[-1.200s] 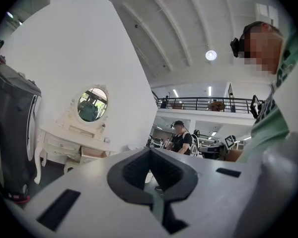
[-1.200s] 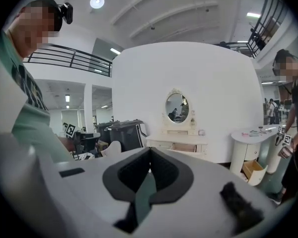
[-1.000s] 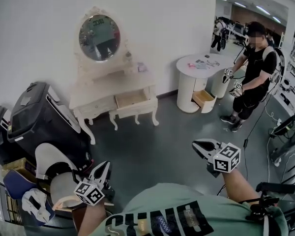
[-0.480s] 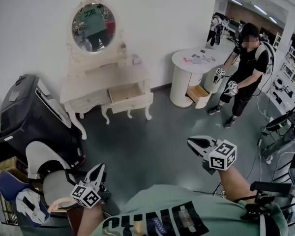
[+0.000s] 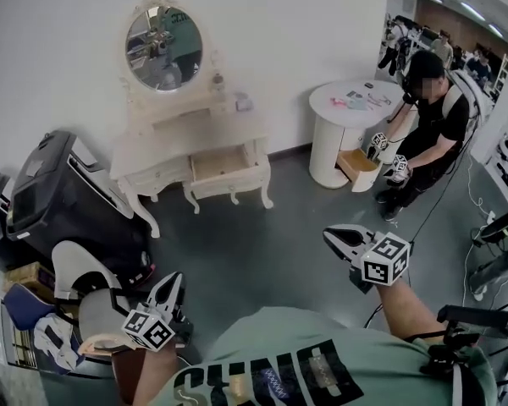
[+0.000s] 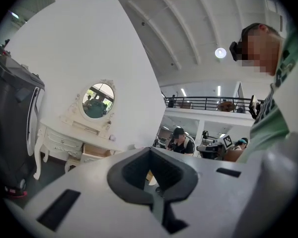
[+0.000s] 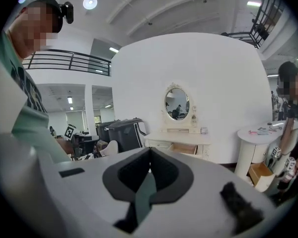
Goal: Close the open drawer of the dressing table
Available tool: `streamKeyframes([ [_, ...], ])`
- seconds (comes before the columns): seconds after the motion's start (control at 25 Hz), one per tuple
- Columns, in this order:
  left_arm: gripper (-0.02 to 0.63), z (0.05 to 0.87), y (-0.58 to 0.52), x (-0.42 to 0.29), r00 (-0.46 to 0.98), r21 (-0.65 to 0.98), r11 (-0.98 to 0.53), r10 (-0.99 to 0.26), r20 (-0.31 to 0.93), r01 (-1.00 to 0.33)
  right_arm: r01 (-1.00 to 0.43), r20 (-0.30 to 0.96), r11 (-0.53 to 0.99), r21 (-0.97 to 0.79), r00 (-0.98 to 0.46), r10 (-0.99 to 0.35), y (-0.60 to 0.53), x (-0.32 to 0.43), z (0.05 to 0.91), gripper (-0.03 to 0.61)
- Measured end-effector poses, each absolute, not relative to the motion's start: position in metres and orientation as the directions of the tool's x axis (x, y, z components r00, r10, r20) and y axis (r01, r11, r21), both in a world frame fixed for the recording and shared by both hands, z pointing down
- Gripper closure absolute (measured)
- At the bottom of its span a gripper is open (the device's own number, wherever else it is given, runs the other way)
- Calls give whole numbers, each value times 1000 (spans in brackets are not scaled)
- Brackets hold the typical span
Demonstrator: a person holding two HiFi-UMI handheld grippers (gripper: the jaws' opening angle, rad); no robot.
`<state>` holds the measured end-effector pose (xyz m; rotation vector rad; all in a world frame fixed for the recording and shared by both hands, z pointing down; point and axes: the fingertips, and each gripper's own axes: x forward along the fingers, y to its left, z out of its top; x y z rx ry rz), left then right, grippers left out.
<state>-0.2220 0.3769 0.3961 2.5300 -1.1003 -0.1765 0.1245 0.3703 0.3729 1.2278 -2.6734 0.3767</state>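
Observation:
The white dressing table (image 5: 152, 163) with its oval mirror stands against the far wall. Its right-hand drawer (image 5: 224, 166) is pulled out and shows a bare wooden inside. My left gripper (image 5: 174, 282) is low at the left, shut and empty, well short of the table across the floor. My right gripper (image 5: 330, 237) hangs at the right, also shut with nothing in it, and points toward the table. The left gripper view has the table (image 6: 64, 138) and drawer (image 6: 92, 151) far beyond the left gripper (image 6: 150, 151). In the right gripper view the drawer (image 7: 184, 148) lies far past the right gripper (image 7: 150, 151).
A large black case (image 5: 63, 201) and a white chair (image 5: 85, 299) stand left of my path. To the right stands a round white table (image 5: 351, 112) with a low open drawer (image 5: 358, 167). Another person (image 5: 427, 134) with grippers leans at it. Grey floor (image 5: 262, 244) stretches to the dressing table.
I have come slightly closer to the dressing table with both grippers still shut. The other person has stepped up to the round table and bent toward it.

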Motion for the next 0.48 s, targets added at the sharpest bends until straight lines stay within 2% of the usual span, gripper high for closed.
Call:
streamKeyframes([
  [0.24, 606, 384, 358, -125, 654, 388, -596, -756, 23, -703, -716, 240, 682, -151, -696, -677, 329, 213, 362, 566],
  [0.48, 606, 389, 357, -77, 645, 360, -591, -763, 41, -722, -693, 221, 703, -161, -720, -658, 317, 258, 376, 566],
])
